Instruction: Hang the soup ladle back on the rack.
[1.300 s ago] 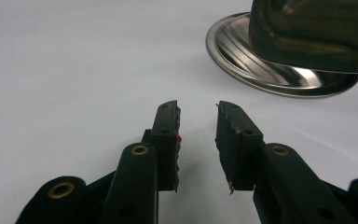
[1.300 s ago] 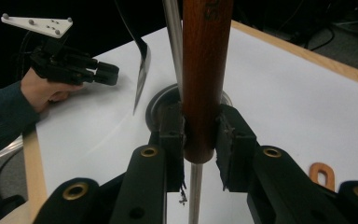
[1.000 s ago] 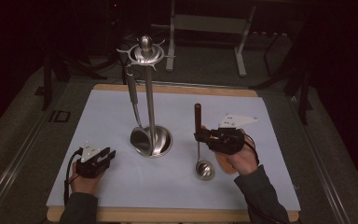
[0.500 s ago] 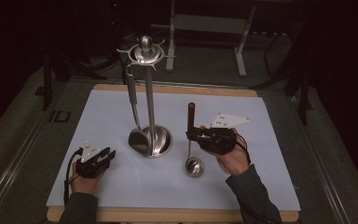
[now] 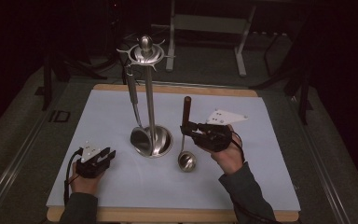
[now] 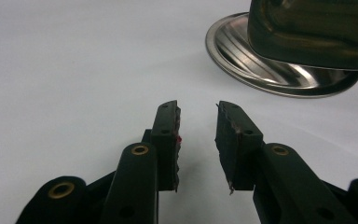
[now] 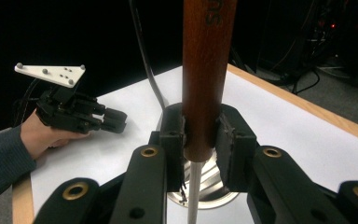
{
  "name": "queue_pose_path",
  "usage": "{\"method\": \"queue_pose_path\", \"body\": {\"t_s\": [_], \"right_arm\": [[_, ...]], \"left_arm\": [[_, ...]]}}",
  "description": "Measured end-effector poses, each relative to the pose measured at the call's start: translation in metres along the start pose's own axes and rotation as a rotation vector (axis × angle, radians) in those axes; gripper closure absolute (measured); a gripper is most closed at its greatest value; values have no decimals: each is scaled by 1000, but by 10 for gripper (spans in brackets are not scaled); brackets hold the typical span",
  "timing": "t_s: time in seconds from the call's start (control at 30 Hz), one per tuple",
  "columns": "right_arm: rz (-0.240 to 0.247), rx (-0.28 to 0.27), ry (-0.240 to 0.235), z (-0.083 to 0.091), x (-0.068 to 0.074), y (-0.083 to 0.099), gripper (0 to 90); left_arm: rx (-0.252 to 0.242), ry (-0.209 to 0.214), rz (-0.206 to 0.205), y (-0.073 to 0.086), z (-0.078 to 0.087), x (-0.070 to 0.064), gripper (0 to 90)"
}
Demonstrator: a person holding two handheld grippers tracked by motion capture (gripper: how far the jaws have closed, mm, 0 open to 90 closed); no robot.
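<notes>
A steel utensil stand rises from a round base mid-table, with one ladle hanging from its top ring. My right gripper is shut on the brown wooden handle of a second, smaller ladle, held upright just right of the base, bowl low over the table. My left gripper rests open on the white tabletop, front left of the stand, nothing between its fingers. In the right gripper view the left gripper shows farther off.
The white tabletop has a wooden edge at the back and front. Dark floor, cables and a grey frame lie behind the table.
My right gripper has carried the small ladle leftward, closer to the stand's base. The left gripper has stayed still.
</notes>
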State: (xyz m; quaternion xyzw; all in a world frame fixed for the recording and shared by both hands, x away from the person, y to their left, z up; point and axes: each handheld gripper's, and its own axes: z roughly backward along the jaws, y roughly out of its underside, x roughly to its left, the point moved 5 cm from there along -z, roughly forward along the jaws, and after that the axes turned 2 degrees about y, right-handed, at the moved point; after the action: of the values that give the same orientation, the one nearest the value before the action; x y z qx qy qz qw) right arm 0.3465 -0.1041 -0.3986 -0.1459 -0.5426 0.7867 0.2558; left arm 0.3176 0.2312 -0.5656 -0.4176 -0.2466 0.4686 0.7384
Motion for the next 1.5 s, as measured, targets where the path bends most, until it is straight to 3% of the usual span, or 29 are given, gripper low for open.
{"method": "queue_pose_path", "body": {"t_s": [0.7, 1.5], "right_arm": [[5, -60, 6, 2, 7, -24, 742], [31, -78, -4, -5, 16, -52, 742]], "left_arm": [[-4, -2, 2, 0, 0, 0, 696], [-6, -1, 7, 0, 0, 1, 696]]}}
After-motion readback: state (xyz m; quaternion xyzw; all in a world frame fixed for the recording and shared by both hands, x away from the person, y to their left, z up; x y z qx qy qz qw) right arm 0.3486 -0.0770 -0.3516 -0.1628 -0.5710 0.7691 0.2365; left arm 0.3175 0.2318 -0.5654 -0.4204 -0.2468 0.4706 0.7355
